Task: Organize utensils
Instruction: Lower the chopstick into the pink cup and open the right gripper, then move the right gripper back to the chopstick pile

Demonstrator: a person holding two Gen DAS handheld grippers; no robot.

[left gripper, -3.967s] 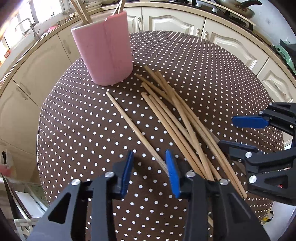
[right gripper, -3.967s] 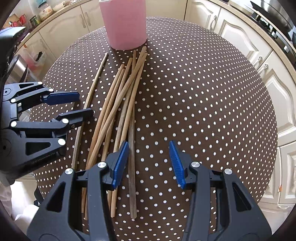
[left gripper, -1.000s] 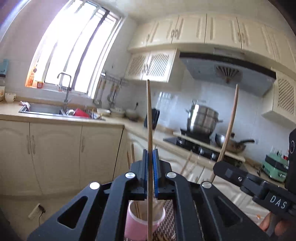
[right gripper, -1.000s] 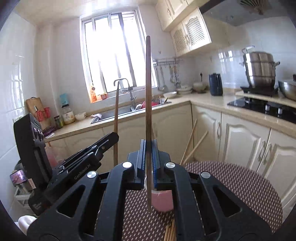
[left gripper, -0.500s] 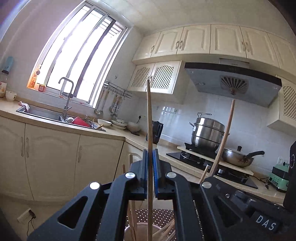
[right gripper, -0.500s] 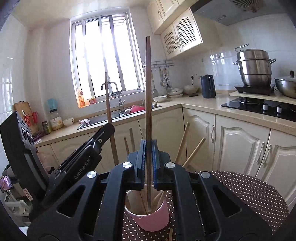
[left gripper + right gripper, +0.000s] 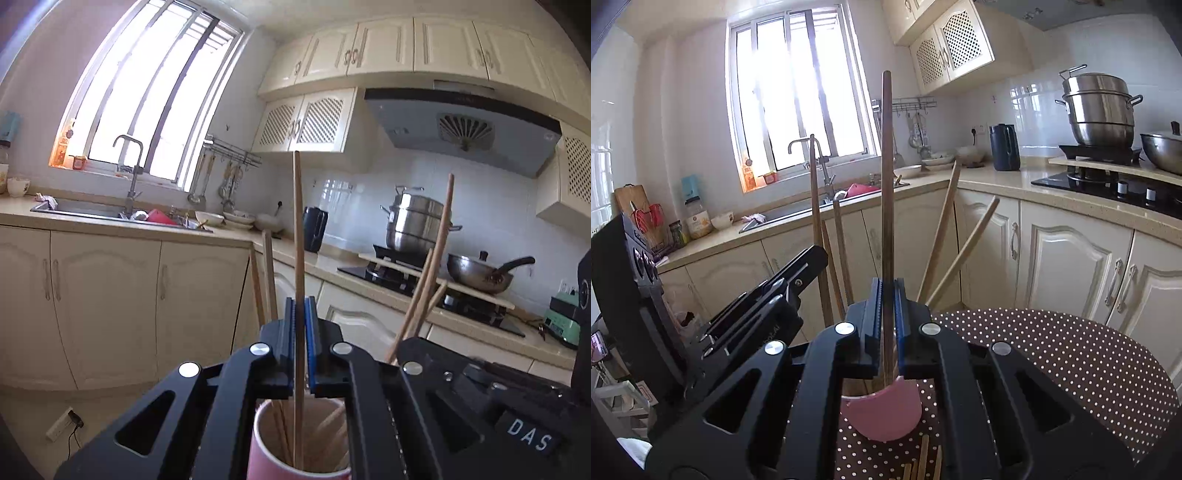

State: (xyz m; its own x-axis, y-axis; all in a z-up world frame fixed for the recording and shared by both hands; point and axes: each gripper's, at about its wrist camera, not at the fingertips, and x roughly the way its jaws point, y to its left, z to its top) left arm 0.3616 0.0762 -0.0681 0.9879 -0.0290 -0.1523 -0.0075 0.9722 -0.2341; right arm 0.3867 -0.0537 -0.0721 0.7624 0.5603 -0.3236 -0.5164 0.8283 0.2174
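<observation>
Left gripper point(image 7: 300, 345): clenched on a light wooden chopstick point(image 7: 298, 236), blue pads pressed against the shaft on both sides
Light chopstick: upright, upper end high above the jaws, lower end down inside the pink cup point(image 7: 275, 452); whether the tip touches the cup floor cannot be told
Right gripper point(image 7: 886, 325): clenched on a darker wooden chopstick point(image 7: 886, 177), shaft pinched between the pads
Darker chopstick: upright, lower part passes behind the jaws toward the cup's mouth point(image 7: 882, 406); the tip is hidden
Pink cup: stands on the brown polka-dot table point(image 7: 1052, 354), directly below both grippers
Cup contents: several more chopsticks point(image 7: 940, 236) already stand in it, leaning out to the sides
Loose chopsticks point(image 7: 923, 461): a few ends lie flat on the tablecloth just in front of the cup, at the bottom edge of the right wrist view
Gripper relation: the two grippers are side by side over the cup, each seen in the other's view; whether their bodies touch cannot be told
Background: sink point(image 7: 812, 210) under the window, steamer pot point(image 7: 417, 225) and wok on the stove, cream cabinets
</observation>
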